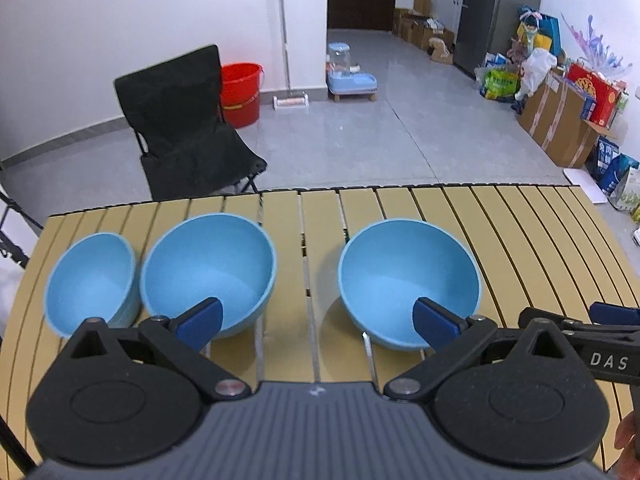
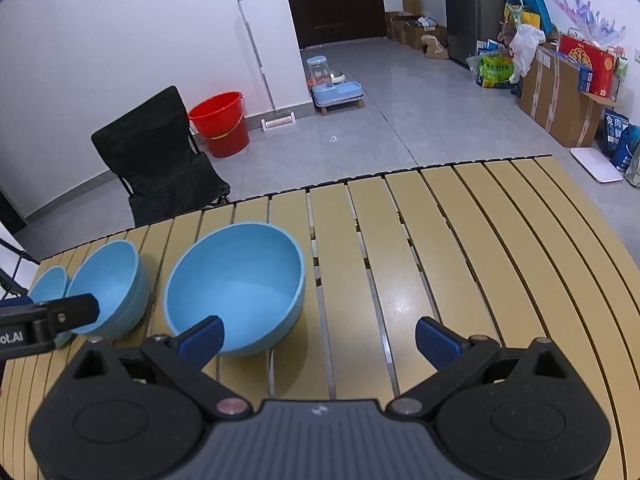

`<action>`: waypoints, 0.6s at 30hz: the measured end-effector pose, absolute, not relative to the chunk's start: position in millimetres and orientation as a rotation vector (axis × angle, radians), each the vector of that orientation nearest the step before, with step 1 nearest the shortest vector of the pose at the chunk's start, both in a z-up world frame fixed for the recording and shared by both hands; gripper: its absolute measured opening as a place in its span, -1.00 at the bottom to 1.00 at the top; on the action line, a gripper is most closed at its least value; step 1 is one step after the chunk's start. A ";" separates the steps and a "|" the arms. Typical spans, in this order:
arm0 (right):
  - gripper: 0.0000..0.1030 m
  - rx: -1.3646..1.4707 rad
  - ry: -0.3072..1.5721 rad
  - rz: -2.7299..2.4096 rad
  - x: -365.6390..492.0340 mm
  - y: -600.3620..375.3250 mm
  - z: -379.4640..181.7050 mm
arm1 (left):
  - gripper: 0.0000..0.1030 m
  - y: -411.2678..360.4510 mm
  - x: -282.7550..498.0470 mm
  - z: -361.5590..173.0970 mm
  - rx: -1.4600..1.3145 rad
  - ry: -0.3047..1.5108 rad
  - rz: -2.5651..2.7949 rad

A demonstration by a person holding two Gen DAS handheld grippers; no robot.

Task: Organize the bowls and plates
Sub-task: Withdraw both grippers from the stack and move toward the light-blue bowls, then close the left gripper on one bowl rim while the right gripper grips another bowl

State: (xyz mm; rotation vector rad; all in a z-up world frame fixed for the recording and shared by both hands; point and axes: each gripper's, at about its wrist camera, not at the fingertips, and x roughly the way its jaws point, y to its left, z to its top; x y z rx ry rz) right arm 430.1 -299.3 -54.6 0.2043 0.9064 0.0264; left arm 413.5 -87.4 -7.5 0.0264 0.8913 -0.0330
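Each gripper, the left gripper (image 1: 318, 322) and the right gripper (image 2: 318, 340), has a grey ribbed middle, two big black round discs and black arms with silver screws. The fingertips (image 1: 200, 322) are dark blue pads. White letters "DAS" mark the right gripper's black side.

The left claw's (image 1: 318, 322) pads cover the near rims of the middle bowl (image 1: 208, 268) and right bowl (image 1: 408, 280); its frame hides the left bowl's (image 1: 92, 280) base; the right claw (image 1: 592, 340) beside it is cut off by the edge; printing on floor boxes (image 1: 560, 120) beyond is too small to read.
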 end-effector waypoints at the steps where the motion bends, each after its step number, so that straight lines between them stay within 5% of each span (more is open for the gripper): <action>1: 0.89 0.204 0.913 0.025 435.8 -299.9 -57.5 | 1.00 -89.5 419.4 -10.0 0.028 0.900 -0.032; 7: 0.67 0.220 0.937 0.025 462.6 -301.7 -71.8 | 0.97 -99.4 453.4 -30.0 0.031 0.958 -0.034; 18: 0.01 0.243 0.989 0.024 501.2 -300.1 -98.1 | 0.25 -102.3 495.1 -64.0 0.047 1.048 -0.016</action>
